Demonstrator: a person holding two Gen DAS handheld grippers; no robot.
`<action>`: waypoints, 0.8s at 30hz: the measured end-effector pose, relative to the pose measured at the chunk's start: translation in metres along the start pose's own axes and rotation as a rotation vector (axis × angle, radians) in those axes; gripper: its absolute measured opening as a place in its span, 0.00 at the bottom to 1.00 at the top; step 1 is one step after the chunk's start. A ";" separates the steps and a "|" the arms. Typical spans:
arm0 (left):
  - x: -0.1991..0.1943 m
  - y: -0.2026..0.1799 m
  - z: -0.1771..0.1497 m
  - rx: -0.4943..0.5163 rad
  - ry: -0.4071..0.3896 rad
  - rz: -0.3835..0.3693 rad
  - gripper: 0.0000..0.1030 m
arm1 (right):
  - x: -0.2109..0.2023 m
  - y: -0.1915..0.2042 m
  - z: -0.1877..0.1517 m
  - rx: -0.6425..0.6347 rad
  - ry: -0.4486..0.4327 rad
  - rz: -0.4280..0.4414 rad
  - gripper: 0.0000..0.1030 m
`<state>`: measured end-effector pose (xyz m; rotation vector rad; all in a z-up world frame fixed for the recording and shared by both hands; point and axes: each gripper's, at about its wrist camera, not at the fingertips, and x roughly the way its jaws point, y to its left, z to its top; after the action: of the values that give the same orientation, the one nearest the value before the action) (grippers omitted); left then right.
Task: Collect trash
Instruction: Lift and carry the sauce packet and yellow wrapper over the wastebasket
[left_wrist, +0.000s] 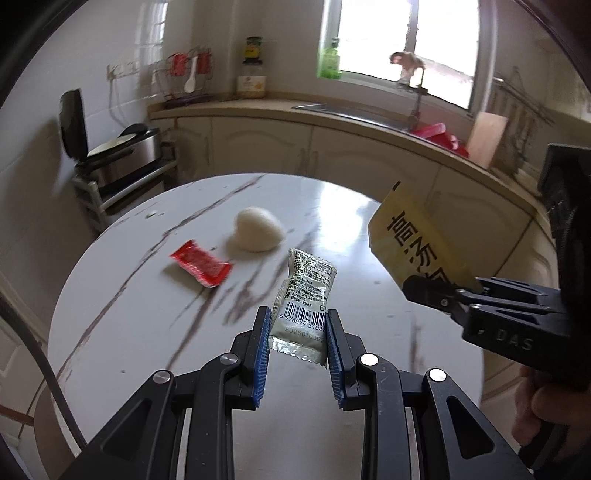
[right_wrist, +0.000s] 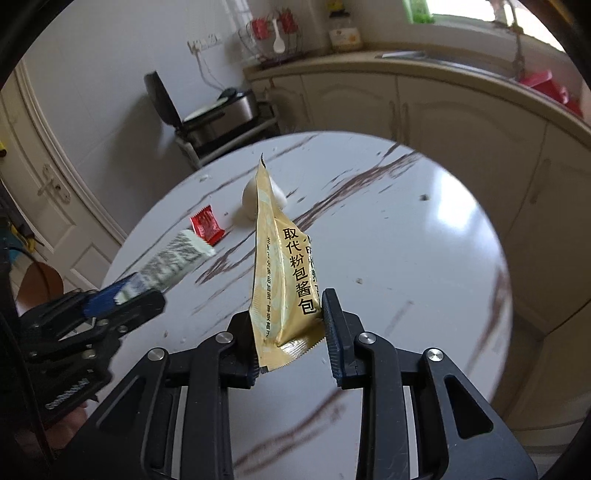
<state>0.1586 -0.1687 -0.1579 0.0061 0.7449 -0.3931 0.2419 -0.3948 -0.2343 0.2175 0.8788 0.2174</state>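
Over by the wall on the left, a steel appliance (left_wrist: 122, 155) sits on a low rack with its black lid (left_wrist: 72, 127) thrown open; something pale and flat lies inside, though the blur keeps me from saying what.

On the round marble table (left_wrist: 147, 295) a red wrapper (left_wrist: 201, 266) lies flat, and just beside it, toward the far edge, rests a white crumpled wad (left_wrist: 258, 229), probably tissue.

The left gripper (left_wrist: 297, 347) is clamped on a silver-green sachet (left_wrist: 306, 295), barcode up, with both blue pads pressing its lower sides. The sachet is lifted clear of the tabletop and sticks forward past the fingertips.

To the right, the right gripper (right_wrist: 290, 332) grips a yellow sauce packet (right_wrist: 284, 266) by its bottom seam. The packet stands nearly upright between the jaws, black lettering facing right, its torn top corner pointing up in front of the white wad. It too hangs above the table, touching nothing else.

Behind, along the counter, a wire rack (left_wrist: 186, 75) holds red cups and a white spoon, a jar (left_wrist: 252, 79) stands next to it, and a green bottle (left_wrist: 330, 61) sits on the windowsill. Further right is the sink (left_wrist: 354, 112), with a red basin (left_wrist: 439, 134) just past it.
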 end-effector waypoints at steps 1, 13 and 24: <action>-0.002 -0.005 0.000 0.009 -0.005 -0.006 0.24 | -0.008 -0.002 -0.001 0.003 -0.010 -0.007 0.26; -0.015 -0.134 -0.005 0.193 -0.033 -0.184 0.24 | -0.128 -0.078 -0.062 0.160 -0.135 -0.163 0.26; 0.027 -0.235 -0.029 0.350 0.078 -0.339 0.24 | -0.165 -0.186 -0.147 0.394 -0.097 -0.295 0.26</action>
<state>0.0753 -0.3917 -0.1664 0.2275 0.7474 -0.8477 0.0436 -0.6043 -0.2550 0.4560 0.8399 -0.2425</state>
